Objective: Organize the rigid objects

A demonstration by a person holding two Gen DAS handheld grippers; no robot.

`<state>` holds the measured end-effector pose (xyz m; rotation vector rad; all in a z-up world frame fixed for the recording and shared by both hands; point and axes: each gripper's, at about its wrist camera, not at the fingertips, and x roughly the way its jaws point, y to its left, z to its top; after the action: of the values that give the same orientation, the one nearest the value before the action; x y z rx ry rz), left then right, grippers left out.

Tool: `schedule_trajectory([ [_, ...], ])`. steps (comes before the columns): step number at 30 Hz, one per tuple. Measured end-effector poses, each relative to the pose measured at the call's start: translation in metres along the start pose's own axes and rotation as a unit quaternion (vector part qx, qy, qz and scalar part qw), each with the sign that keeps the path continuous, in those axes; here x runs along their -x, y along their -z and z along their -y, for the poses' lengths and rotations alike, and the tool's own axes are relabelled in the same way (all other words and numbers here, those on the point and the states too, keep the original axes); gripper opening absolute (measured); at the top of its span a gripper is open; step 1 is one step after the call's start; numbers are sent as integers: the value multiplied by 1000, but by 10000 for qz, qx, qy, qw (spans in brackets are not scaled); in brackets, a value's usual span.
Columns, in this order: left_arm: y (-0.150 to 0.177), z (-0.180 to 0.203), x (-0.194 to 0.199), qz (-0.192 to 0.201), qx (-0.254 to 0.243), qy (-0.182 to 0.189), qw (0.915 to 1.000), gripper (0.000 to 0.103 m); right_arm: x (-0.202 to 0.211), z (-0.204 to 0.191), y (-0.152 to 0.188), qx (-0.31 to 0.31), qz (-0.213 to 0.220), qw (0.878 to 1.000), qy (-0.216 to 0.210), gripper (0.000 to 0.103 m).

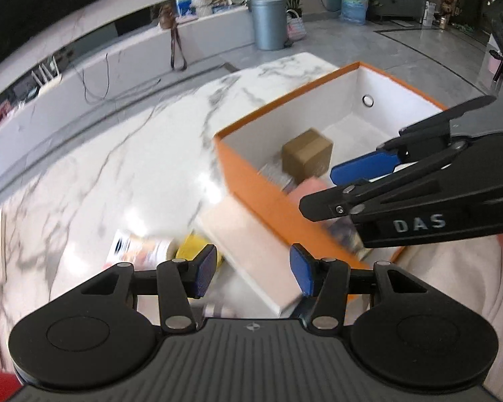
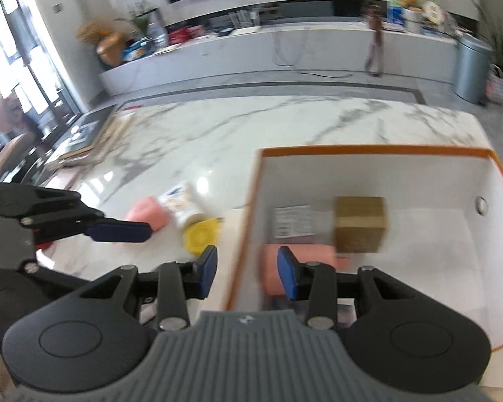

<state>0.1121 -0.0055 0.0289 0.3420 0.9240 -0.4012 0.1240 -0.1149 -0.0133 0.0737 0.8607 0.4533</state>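
Note:
An orange box [image 1: 251, 181] with white inside stands on the marble table [image 1: 117, 167]; it also shows in the right wrist view [image 2: 369, 150]. Inside lie a brown cardboard cube [image 1: 306, 155] [image 2: 359, 223], a pink box [image 2: 305, 263] and a white labelled packet [image 2: 293, 221]. My left gripper [image 1: 253, 273] is open over a pale pink flat box [image 1: 251, 254] leaning by the orange box's wall. A can with a yellow lid [image 2: 199, 231] and a pink block [image 2: 147, 216] lie on the table. My right gripper [image 2: 247, 273] is open, straddling the orange box's near wall.
A white low bench [image 2: 285, 47] with clutter runs along the far wall. A grey bin [image 1: 268, 21] and a water jug [image 1: 353, 5] stand on the floor. Frames and papers [image 2: 97, 140] lie at the table's left end.

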Motion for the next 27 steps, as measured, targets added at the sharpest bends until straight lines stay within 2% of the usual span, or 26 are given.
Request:
schedule_trajectory([
  [6,30,-13,3,-344,-156,15,9993,59,-7,-43,9,615,-316,9969,-373,35],
  [12,52,-5,-6,-590,-545,412,9959,59,-30,-68,18,1374,-872,9863,-251,29],
  [17,64,11,-22,-787,-855,620,9913,59,-40,-74,27,1941,-1185,9737,-156,29],
  [27,67,23,-52,-1109,-975,654,9869,59,-48,-69,37,2168,-1408,9658,-214,28],
])
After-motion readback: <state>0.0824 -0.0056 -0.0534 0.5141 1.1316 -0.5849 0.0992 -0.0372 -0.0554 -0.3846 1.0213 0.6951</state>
